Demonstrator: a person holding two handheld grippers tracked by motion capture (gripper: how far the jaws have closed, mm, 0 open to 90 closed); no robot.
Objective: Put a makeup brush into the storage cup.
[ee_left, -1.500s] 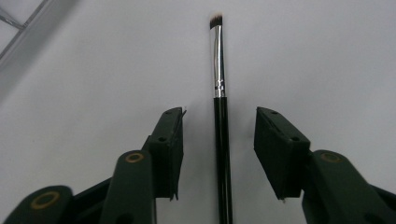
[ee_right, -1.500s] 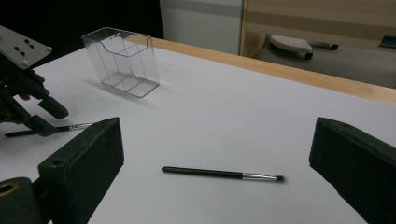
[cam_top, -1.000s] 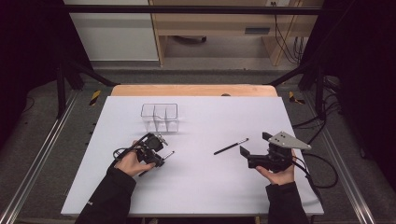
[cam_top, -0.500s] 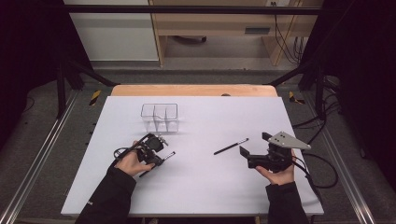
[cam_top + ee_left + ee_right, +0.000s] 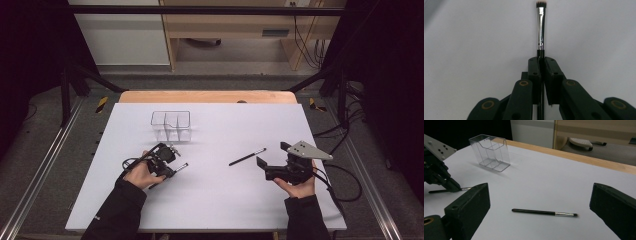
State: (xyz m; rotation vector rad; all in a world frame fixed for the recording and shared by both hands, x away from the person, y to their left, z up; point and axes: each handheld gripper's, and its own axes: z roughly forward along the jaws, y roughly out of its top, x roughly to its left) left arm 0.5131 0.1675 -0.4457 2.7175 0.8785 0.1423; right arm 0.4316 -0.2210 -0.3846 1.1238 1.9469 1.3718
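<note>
The left gripper [image 5: 167,161], sitting at 7 o'clock on the table [image 5: 220,210], is holding its jaws clamped on the black handle of a small makeup brush [image 5: 540,30], whose silver ferrule and bristle tip are projecting straight out beyond the jaws. The right gripper [image 5: 272,161], at 4 o'clock, is holding its jaws wide apart and is aiming toward a second brush [image 5: 247,156] lying flat near the table's centre, untouched. Farther off, a clear plastic organizer [image 5: 171,125] with compartments is standing at 11 o'clock.
</note>
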